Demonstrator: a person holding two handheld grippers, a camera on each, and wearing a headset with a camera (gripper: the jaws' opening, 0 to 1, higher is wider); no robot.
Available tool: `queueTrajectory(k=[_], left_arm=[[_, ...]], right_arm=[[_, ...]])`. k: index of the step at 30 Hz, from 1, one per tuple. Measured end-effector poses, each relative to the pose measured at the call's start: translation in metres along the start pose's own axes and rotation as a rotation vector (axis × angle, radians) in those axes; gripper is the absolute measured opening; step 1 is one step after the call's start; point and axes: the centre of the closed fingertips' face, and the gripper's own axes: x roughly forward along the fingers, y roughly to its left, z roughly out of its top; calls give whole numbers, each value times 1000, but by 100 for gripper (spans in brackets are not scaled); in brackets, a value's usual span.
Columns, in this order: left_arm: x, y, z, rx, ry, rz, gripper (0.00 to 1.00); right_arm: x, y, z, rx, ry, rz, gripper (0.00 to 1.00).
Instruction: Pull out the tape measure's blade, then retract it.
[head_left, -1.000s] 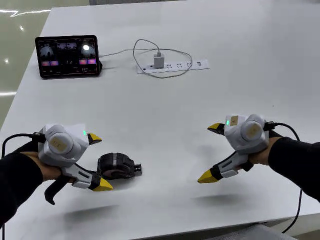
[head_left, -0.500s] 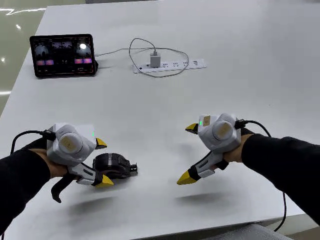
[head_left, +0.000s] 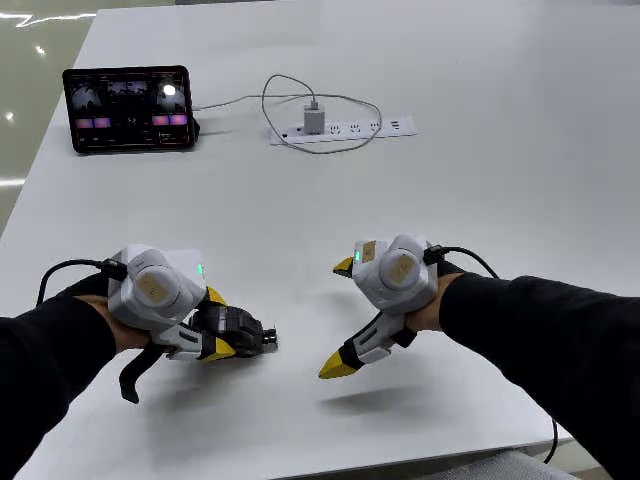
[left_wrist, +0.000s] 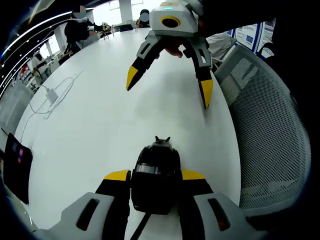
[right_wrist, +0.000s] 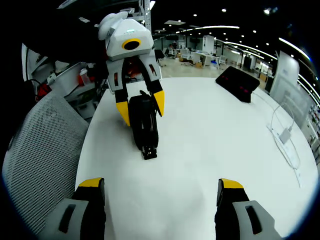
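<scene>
A black tape measure (head_left: 240, 331) lies on the white table (head_left: 450, 180) near the front left, its blade hook (head_left: 270, 341) pointing right. My left gripper (head_left: 218, 323) is shut on its case, one yellow tip against each side. The left gripper view has the tape measure (left_wrist: 157, 172) held between my left gripper's (left_wrist: 155, 175) jaws. My right gripper (head_left: 339, 317) hovers open a short way to the right, jaws facing the hook end. From the right gripper view, the tape measure (right_wrist: 145, 130) lies ahead of my open right gripper (right_wrist: 160, 183), with the left gripper (right_wrist: 141, 107) clamped on it.
A tablet (head_left: 130, 108) stands at the back left. A white power strip (head_left: 345, 130) with a plugged charger and looped cable lies behind the middle. The table's front edge runs close below the grippers. A grey mesh chair (left_wrist: 265, 125) sits beside that edge.
My left gripper has closed its jaws onto the tape measure's case. My right gripper has moved left across the table, nearer the hook end, staying open.
</scene>
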Motion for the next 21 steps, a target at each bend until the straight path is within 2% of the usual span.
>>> queueTrajectory(k=[4,7,11,14,17,21], left_arm=[[0,0,-1,4,-2,2,31],[0,2,-1,-18,-21,-6,30],[1,1,-1,-22,-14,1,30],[1,1,-1,-36,-17,15,31],[2,1,-1,-35,-14,25,31],[2,1,-1,-35,-16,13,31]], right_arm=[[4,-1,3,-4,-3,6,88],[10,-2,6,-14,-2,10,83],[20,-1,11,-29,8,14,76],[29,5,13,-56,27,35,74],[36,12,17,-108,32,45,67],[43,18,19,-135,39,66,63]])
